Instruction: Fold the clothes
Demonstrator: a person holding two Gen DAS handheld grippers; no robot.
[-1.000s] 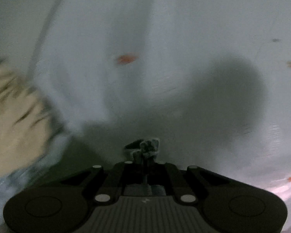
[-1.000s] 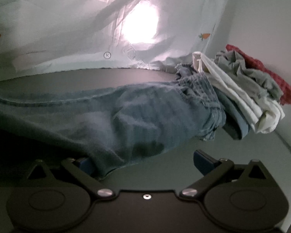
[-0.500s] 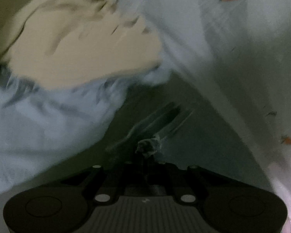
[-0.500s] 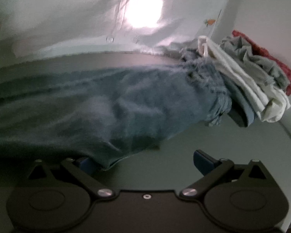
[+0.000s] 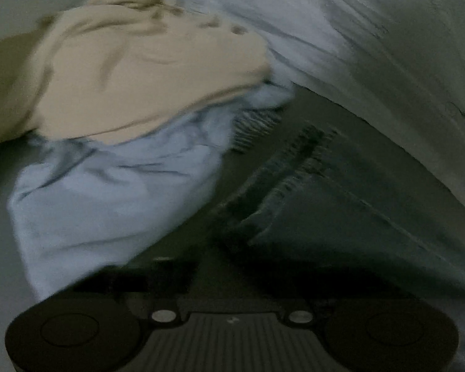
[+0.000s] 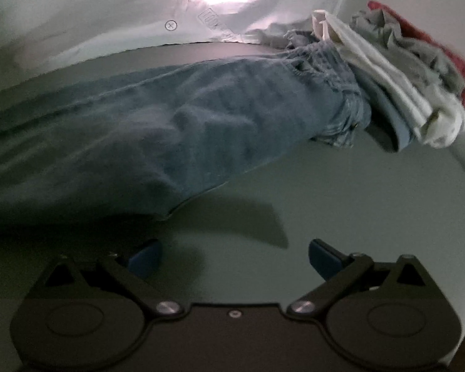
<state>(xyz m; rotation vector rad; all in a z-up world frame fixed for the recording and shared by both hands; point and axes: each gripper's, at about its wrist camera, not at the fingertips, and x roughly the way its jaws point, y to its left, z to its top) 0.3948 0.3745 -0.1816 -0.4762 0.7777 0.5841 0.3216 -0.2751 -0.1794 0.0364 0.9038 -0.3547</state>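
A: Item one, jeans (image 6: 201, 117). Location?

B: Laid out lengthwise on the grey-green table (image 6: 341, 192). Waistband end at right in the right wrist view, touching the pile. Frayed hem end in the left wrist view (image 5: 341, 217), flat on the table just ahead of the left gripper.

A: Left gripper (image 5: 220, 266), condition?

B: Jaws parted, having just been opening. Fingers very dark and hard to make out. No cloth seen pinched between them; hem just in front of the gap.

A: Right gripper (image 6: 234, 255)?

B: Jaws wide apart, blue pads (image 6: 145, 257) clearly separated. Nothing between them but bare table. Near the long edge of the jeans, not touching.

A: Other stock, left wrist view?

B: Beige garment (image 5: 145, 71), crumpled, resting on top of a light blue garment (image 5: 108, 195). Both bunched at left, beside the hem. Somewhat blurred.

A: Right wrist view?

B: Pile at far right, stacked against the waistband: white garment (image 6: 387, 93), grey garment (image 6: 418, 52) behind it, red garment (image 6: 418, 34) at the back. Blue fold under the white one, kind not determinable.

A: Backdrop?

B: Pale printed sheet (image 6: 108, 15) along the far side of the table, small carrot marks on it, bright patch of light near the top. Same sheet at upper right in the left wrist view (image 5: 356, 31).
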